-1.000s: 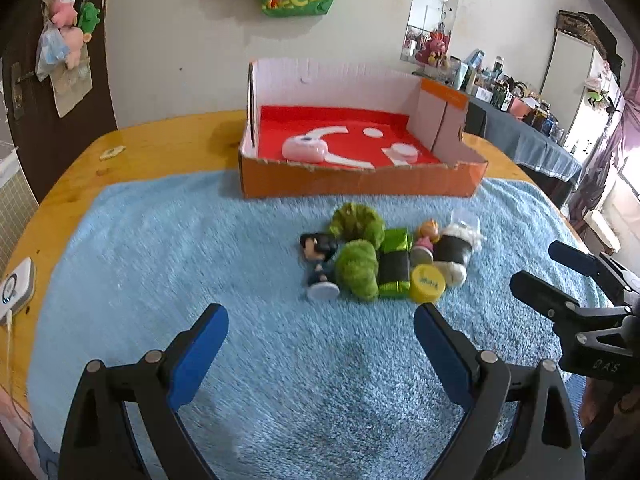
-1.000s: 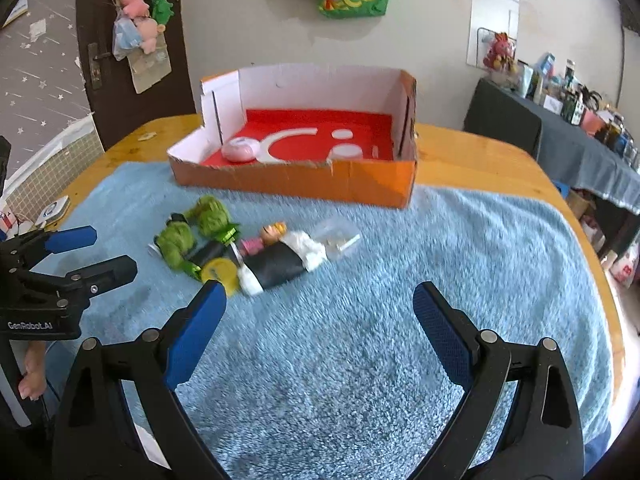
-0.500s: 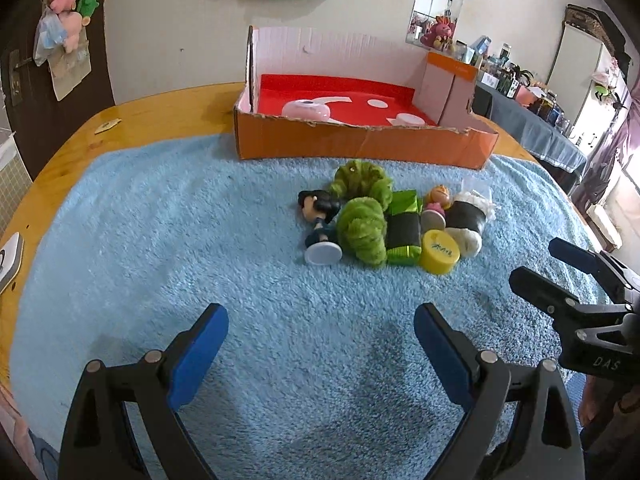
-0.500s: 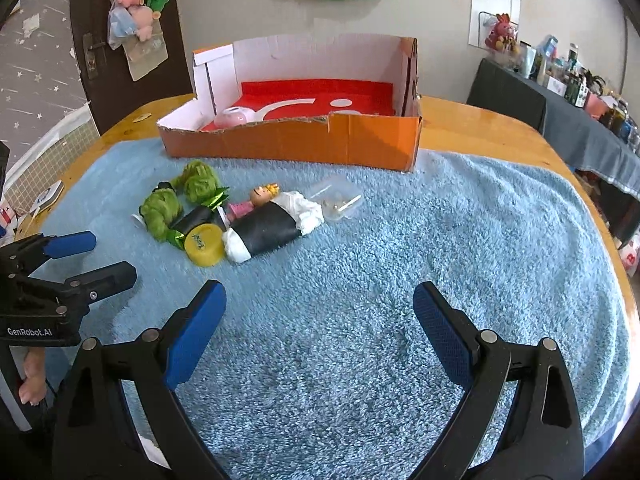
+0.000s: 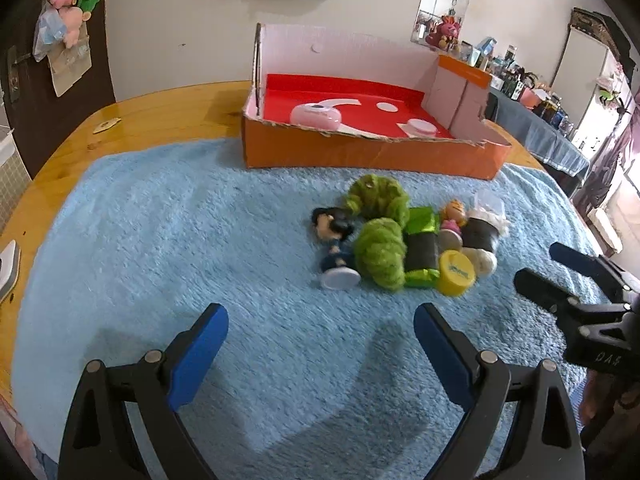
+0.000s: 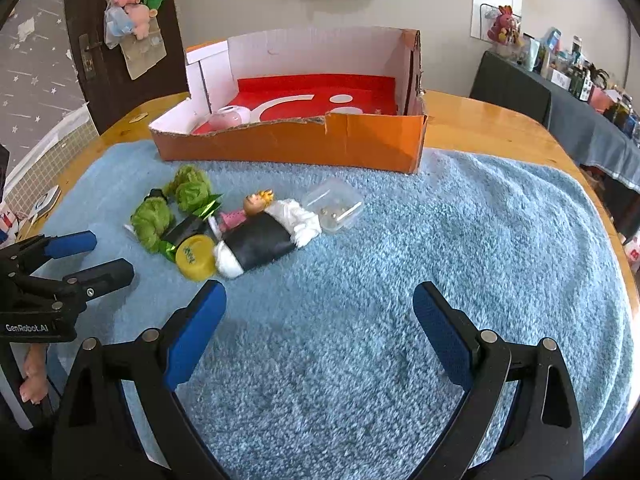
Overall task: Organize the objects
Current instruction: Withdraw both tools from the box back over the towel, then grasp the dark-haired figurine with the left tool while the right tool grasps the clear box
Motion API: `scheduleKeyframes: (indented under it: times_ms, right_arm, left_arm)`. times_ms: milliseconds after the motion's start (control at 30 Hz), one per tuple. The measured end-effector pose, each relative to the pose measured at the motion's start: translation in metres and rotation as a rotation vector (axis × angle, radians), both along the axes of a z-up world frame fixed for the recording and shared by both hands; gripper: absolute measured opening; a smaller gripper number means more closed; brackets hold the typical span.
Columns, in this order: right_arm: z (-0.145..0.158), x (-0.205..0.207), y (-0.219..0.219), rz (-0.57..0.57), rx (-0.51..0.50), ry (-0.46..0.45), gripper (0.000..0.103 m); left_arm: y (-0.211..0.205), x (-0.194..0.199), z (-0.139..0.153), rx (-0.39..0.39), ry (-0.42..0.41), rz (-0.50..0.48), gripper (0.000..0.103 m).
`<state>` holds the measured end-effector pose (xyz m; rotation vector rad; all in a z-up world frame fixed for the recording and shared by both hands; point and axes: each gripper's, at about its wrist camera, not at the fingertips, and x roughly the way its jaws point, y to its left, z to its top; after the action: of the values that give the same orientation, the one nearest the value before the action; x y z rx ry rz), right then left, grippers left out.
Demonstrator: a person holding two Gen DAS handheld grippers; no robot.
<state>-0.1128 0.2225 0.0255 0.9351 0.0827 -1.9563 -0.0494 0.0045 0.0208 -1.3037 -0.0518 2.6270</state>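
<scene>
Our left gripper [image 5: 320, 340] and right gripper [image 6: 318, 318] look alike: black plastic frames with triangular cut-outs, silver screws at the pivots, and bright blue pads [image 5: 196, 354] lining the jaws. White lettering marks each body, "GenRobot.AI" on our left one and "DAS" on our right one.

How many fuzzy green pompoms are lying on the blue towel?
2. One fuzzy green pompom lies nearer the box; the other pompom sits in front of it, beside the dark-haired figurine. Others could be hidden underneath the pile.
</scene>
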Motion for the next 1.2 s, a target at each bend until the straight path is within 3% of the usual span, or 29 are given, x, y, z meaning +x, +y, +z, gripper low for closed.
scheduleKeyframes:
  times_ms: [667, 867, 1200]
  right_arm:
    - [0.000, -0.027, -0.011, -0.007, 0.014, -0.042, 0.096]
    - [0.000, -0.027, -0.014, 0.008, 0.037, -0.021, 0.096]
    - [0.007, -0.049, -0.018, 0.025, 0.066, -0.009, 0.096]
  left_arm:
    - [-0.012, -0.031, -0.006, -0.123, -0.040, -0.009, 0.096]
    - [-0.031, -0.036, -0.006, -0.147, -0.052, 0.034, 0.097]
    - [-0.012, -0.049, 0.000, -0.207, -0.055, -0.072, 0.096]
